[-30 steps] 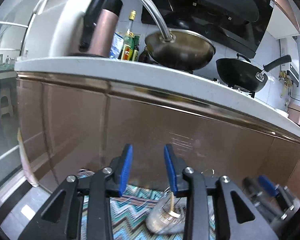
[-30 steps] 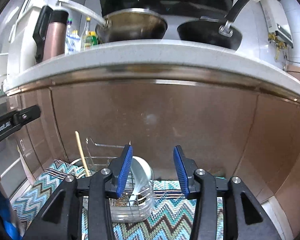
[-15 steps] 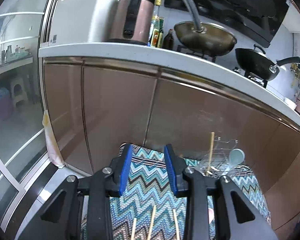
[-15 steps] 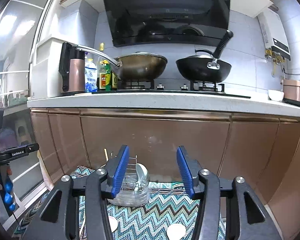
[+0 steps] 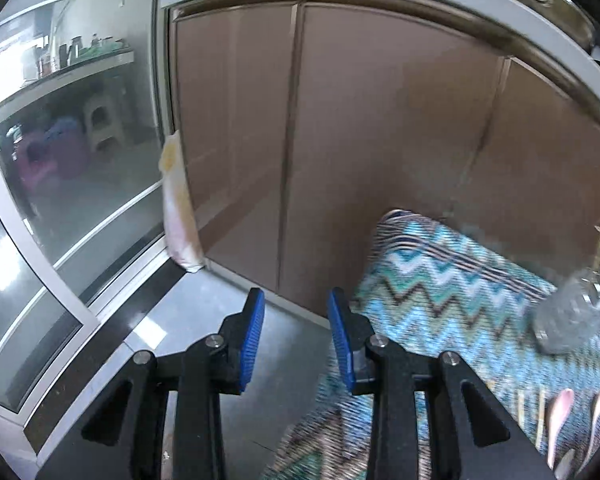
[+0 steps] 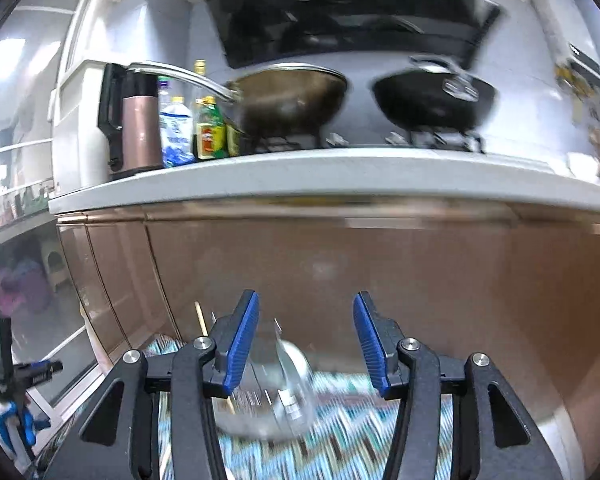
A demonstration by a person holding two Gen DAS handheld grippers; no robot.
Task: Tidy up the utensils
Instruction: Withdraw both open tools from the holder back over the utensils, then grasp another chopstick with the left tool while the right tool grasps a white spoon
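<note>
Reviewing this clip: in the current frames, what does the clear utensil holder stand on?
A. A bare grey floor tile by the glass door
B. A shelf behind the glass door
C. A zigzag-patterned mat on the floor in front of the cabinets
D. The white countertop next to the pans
C: the clear utensil holder sits on the zigzag-patterned mat at the foot of the brown cabinets, well below the countertop.

mat [image 5: 452, 300]: woven cloth | cabinet doors [image 5: 380, 128]: glossy brown | holder [image 6: 276, 396]: clear plastic | chopstick [image 6: 201, 319]: wood
</note>
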